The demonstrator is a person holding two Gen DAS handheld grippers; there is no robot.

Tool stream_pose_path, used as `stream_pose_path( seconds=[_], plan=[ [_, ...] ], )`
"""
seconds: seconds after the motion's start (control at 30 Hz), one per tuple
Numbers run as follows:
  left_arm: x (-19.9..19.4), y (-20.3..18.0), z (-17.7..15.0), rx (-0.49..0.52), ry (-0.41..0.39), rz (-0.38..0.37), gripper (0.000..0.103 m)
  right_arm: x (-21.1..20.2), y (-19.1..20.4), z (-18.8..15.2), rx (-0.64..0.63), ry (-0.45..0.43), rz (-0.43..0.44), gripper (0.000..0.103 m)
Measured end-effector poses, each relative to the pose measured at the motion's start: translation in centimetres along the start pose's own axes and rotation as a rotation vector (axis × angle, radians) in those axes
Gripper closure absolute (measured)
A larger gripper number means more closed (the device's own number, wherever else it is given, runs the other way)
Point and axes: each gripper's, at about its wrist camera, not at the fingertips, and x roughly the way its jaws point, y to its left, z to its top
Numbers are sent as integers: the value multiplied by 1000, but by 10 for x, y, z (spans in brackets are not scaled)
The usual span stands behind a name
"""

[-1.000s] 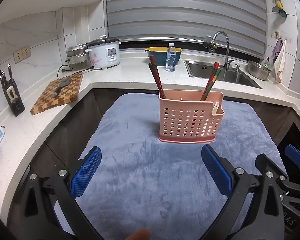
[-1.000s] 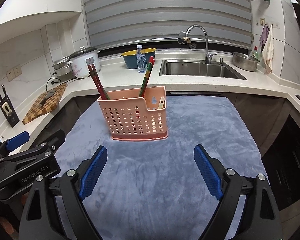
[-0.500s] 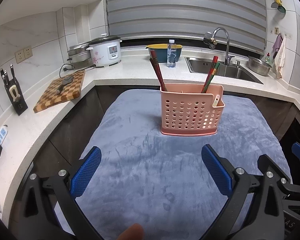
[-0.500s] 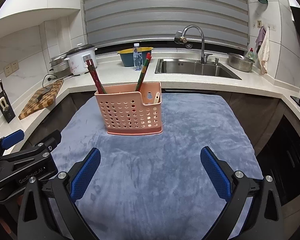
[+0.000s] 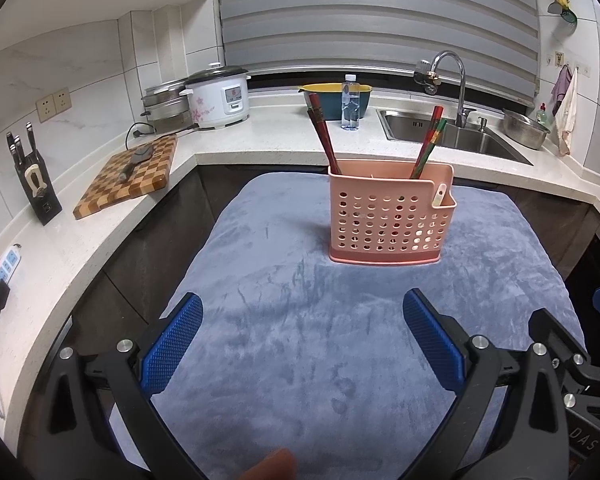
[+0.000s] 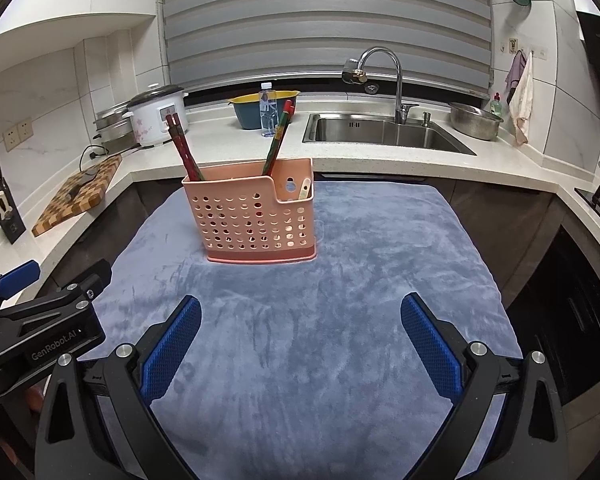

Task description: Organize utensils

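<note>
A pink perforated utensil holder (image 5: 388,220) (image 6: 254,216) stands upright on a grey-blue cloth (image 5: 308,340) (image 6: 320,340). Dark red chopsticks (image 5: 323,136) (image 6: 182,148) lean in its left part. Red and green chopsticks (image 5: 429,142) (image 6: 278,140) lean in its middle part. A pale spoon handle (image 5: 439,196) (image 6: 305,190) sticks up from its low right pocket. My left gripper (image 5: 303,336) is open and empty, well short of the holder. My right gripper (image 6: 300,336) is open and empty too, beside the left one.
A white counter wraps the left and back, with a checkered cutting board (image 5: 128,176), knife block (image 5: 34,180), rice cooker (image 5: 216,96), water bottle (image 5: 350,102), teal bowl (image 5: 328,98) and a sink (image 6: 384,132) with faucet. A power strip (image 5: 4,268) lies at far left.
Both grippers have drawn back and risen a little from the holder, which now looks smaller and farther. The right gripper's jaws have opened wider. The holder and utensils have not moved.
</note>
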Motion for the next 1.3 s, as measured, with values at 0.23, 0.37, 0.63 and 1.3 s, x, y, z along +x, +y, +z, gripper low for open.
stream_pose_path(
  seconds=[0.23,0.37,0.63,1.3],
  plan=[
    [1,2,-1,-10,8,15,7,1,0,-3,-2,7,5,7],
    [2,2,-1,-8,8,18,7,1,1,-4,-8,8,2,7],
    [2,2,-2,-7,9,19,7,1,1,-4,-9,10,1,7],
    [4,4,-4,-6,13,24,7,1,2,-4,-8,9,0,7]
  ],
)
